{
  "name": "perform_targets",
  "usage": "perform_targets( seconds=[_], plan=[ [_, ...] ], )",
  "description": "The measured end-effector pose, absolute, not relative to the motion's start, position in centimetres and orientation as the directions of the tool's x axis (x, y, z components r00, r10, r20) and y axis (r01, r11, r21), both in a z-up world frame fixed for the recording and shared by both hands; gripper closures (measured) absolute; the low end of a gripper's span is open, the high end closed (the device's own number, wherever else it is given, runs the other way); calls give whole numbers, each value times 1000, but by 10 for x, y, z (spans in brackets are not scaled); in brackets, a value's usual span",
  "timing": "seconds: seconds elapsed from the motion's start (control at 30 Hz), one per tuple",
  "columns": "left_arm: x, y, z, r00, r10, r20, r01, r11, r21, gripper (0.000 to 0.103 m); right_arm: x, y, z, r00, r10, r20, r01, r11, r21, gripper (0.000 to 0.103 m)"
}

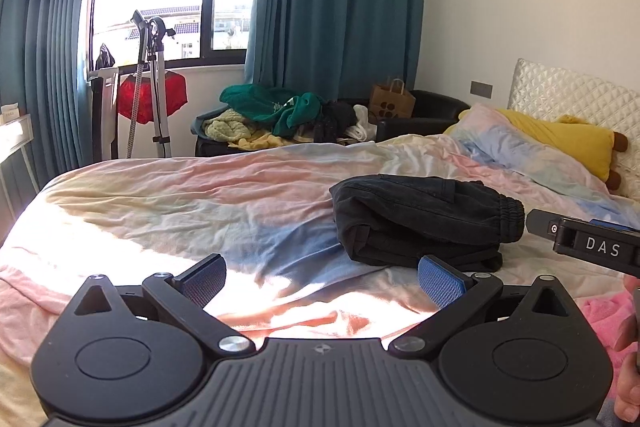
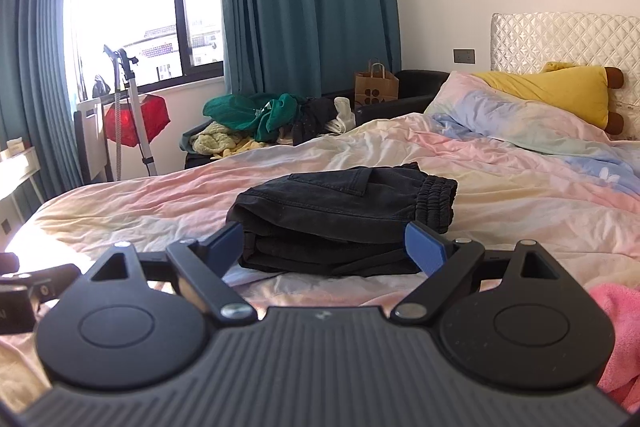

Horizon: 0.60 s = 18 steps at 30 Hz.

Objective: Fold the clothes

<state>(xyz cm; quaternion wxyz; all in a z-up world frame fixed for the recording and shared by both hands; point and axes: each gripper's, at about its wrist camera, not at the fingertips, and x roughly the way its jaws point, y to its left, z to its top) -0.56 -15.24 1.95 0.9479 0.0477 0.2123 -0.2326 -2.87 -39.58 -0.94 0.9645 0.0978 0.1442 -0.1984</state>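
Observation:
A folded black garment with an elastic waistband point(image 1: 424, 219) lies on the pastel bedcover point(image 1: 200, 203); it also shows in the right wrist view point(image 2: 344, 215). My left gripper point(image 1: 322, 281) is open and empty, just in front of and left of the garment. My right gripper point(image 2: 326, 247) is open and empty, its blue pads point(image 2: 424, 247) standing on either side of the garment's near edge, apart from it. The right gripper's body shows at the right edge of the left wrist view point(image 1: 592, 245).
A pink cloth point(image 2: 616, 331) lies at the near right. A yellow plush pillow point(image 2: 560, 91) rests by the quilted headboard point(image 2: 560, 35). A chair piled with clothes point(image 2: 264, 123), a paper bag point(image 2: 376, 83) and a steamer stand point(image 2: 132, 107) are beyond the bed.

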Motion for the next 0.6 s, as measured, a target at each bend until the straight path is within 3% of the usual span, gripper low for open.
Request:
perform_targets(
  seconds=[0.23, 0.6],
  plan=[
    [2, -151, 16, 796, -420, -436, 462, 887, -11, 0, -28, -402, -17, 869, -374, -324, 441, 883, 163, 14],
    [0, -146, 19, 809, -397, -433, 444, 896, 10, 0, -23, -392, -17, 863, -387, -326, 438, 894, 98, 14]
  ],
)
